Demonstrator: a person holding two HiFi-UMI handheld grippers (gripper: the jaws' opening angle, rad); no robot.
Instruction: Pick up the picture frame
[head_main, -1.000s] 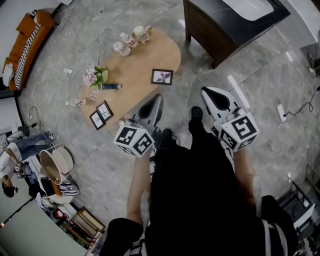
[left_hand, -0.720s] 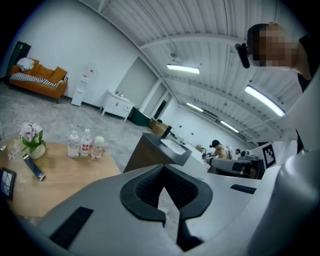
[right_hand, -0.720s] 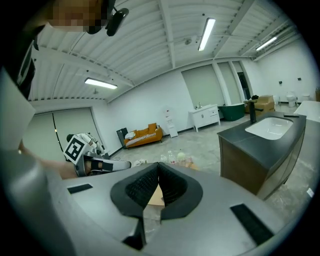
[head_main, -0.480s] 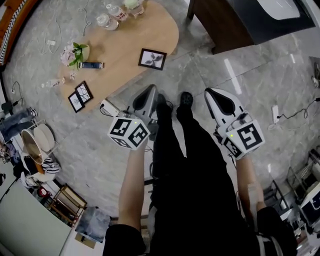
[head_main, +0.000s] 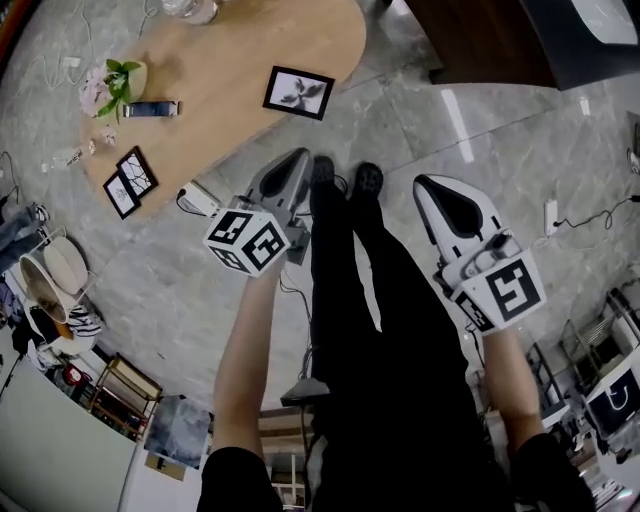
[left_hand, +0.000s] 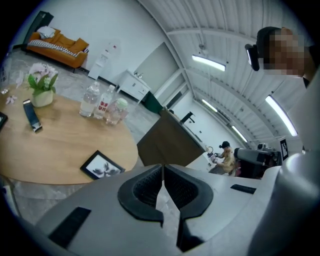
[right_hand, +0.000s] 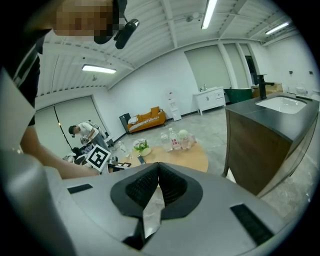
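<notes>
The picture frame is black with a white flower print and lies flat near the edge of the oval wooden table. In the left gripper view the picture frame sits just beyond and left of the jaws. My left gripper is shut and empty, held over the floor short of the table. My right gripper is also shut with nothing in it, farther right beside the person's legs. Both jaw pairs meet tip to tip, the left gripper and the right gripper alike.
Two small frames, a flower pot, a dark phone and bottles share the table. A dark cabinet stands at the upper right. Cables and a power strip lie on the marble floor.
Both grippers have come down lower in front of the person. The head view has shifted, so the table and the picture frame now sit nearer the top edge.
</notes>
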